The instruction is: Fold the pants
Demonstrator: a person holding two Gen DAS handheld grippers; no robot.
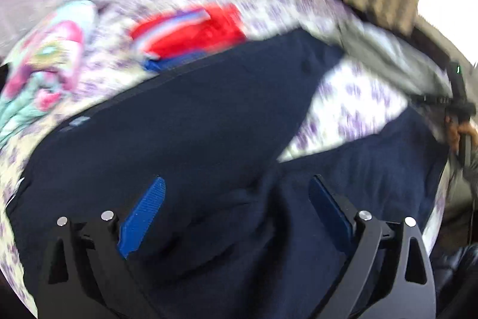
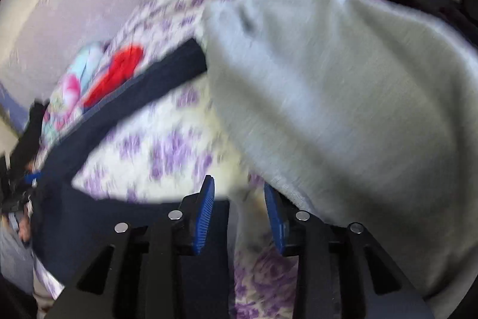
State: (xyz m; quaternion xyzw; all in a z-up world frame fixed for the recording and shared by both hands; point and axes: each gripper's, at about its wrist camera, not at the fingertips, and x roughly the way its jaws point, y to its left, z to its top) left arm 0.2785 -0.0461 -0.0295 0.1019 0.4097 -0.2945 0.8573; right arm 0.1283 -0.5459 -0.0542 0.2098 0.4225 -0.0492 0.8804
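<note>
While the navy pants (image 1: pixel 191 121) lie spread on the floral bed sheet (image 1: pixel 358 97), legs splayed apart in a V, the fold looks barely begun. The left claw (image 1: pixel 236 208) hovers over the near waist area with its jaws spread wide and nothing between them; the right claw (image 2: pixel 239 214), also parted and empty, sits near a grey garment (image 2: pixel 343 97). Next, each claw likely needs to pinch a leg edge; no containers show.
</note>
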